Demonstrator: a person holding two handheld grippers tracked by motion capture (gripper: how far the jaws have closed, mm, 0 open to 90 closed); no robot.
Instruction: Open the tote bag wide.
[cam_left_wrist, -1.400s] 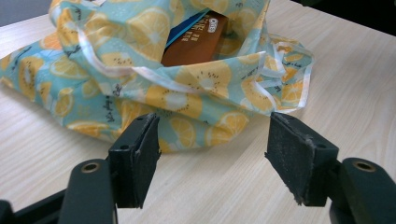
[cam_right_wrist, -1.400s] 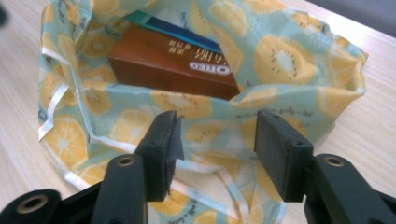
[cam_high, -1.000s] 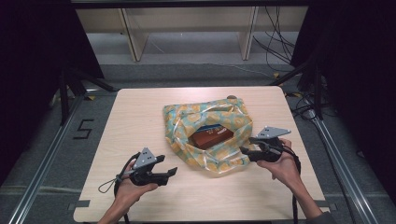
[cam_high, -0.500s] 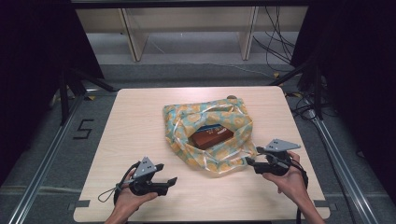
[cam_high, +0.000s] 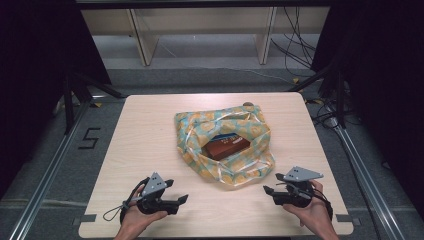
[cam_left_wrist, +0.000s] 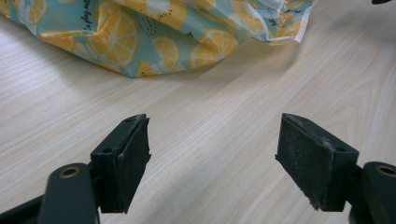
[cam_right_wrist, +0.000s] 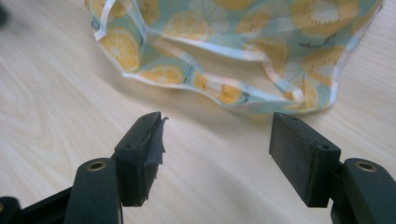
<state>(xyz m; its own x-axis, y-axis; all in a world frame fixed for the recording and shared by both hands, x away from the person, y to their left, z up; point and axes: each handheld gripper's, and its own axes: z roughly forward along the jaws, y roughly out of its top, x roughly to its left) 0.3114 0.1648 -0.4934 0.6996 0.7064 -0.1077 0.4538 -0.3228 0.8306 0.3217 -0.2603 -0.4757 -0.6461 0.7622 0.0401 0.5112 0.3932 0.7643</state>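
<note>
- At the pale wooden table (cam_high: 150, 130), the citrus-print bag (cam_high: 223, 142) lay open near the middle, its mouth spread wide enough to show a brown box (cam_high: 227, 145) resting inside.
- My left gripper (cam_high: 181, 200) sat low at the near edge, well apart from the bag; in the left gripper view its jaws stood spread wide with bare tabletop between them, the bag's printed edge (cam_left_wrist: 154, 42) farther ahead.
- My right gripper (cam_high: 266, 191) hovered near the bag's closest corner without touching it; the right gripper view showed its jaws likewise parted and empty, the bag's white-trimmed rim and handle strap (cam_right_wrist: 243, 88) just beyond the pads (cam_right_wrist: 299, 154).
- By my reading, the packing step was done: the box was in the bag and neither gripper held anything.
- What might remain, if anything, was closing or lifting the bag by its handles; the handles lay slack on the table, untouched.
</note>
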